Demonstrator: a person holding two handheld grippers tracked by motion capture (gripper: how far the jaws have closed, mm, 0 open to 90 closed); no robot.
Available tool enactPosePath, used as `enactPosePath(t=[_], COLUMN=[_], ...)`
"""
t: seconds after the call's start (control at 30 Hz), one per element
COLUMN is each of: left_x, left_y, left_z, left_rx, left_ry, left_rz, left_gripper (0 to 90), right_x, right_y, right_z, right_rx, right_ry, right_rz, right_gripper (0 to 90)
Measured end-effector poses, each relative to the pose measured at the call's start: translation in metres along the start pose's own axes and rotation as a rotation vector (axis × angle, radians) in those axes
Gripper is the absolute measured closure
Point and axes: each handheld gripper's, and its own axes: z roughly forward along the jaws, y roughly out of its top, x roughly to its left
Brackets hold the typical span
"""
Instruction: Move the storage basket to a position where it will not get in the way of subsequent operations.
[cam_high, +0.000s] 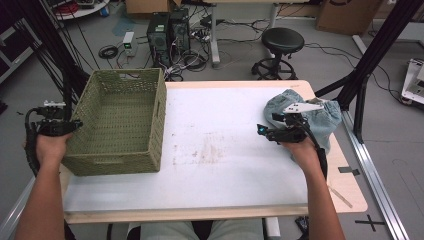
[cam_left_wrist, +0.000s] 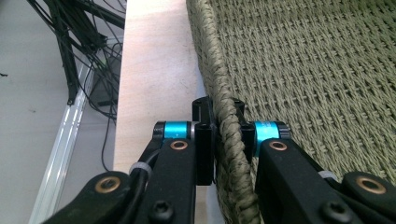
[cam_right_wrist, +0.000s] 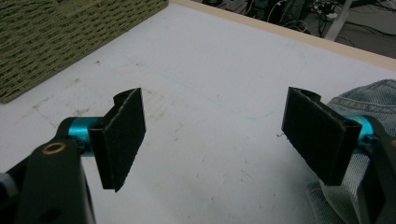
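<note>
A green woven basket (cam_high: 120, 120) stands on the left of the white table top (cam_high: 225, 150). My left gripper (cam_high: 75, 125) is at the basket's left wall, and in the left gripper view its jaws are shut on the braided rim (cam_left_wrist: 229, 135) of the basket (cam_left_wrist: 317, 70), one jaw outside and one inside. A folded pair of light blue jeans (cam_high: 305, 112) lies at the table's right edge. My right gripper (cam_high: 262, 130) hovers just in front of the jeans (cam_right_wrist: 359, 102), pointing left. The right gripper (cam_right_wrist: 210, 135) stands open with nothing between its pads.
The basket is empty inside. Beyond the table are computer towers (cam_high: 167, 32), cables and a black stool (cam_high: 280, 45) on the floor. Black frame legs (cam_high: 370, 55) rise at the right. Bare wooden board (cam_left_wrist: 159, 70) runs left of the basket.
</note>
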Motion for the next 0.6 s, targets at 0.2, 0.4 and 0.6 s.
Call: enactPosePath(t=[0.2,0.4,0.6], left_x=[0.007,0.007,0.007], left_y=[-0.001,-0.013,-0.012], left_z=[0.001,-0.004,-0.004], left_rx=[-0.025,-0.005,-0.012], left_ry=[-0.041,-0.070,-0.040], left_rz=[-0.053,-0.049,-0.035], left_gripper=[76.7,78.9,83.2], right_x=[0.000,0.000,0.002], right_y=[0.000,0.000,0.001], right_z=[0.000,0.001,0.002], right_rx=[-0.001,0.001,0.003], right_ry=[0.003,0.002,0.008], right_rz=[0.001,0.000,-0.001], right_gripper=[21.8,21.8,21.8])
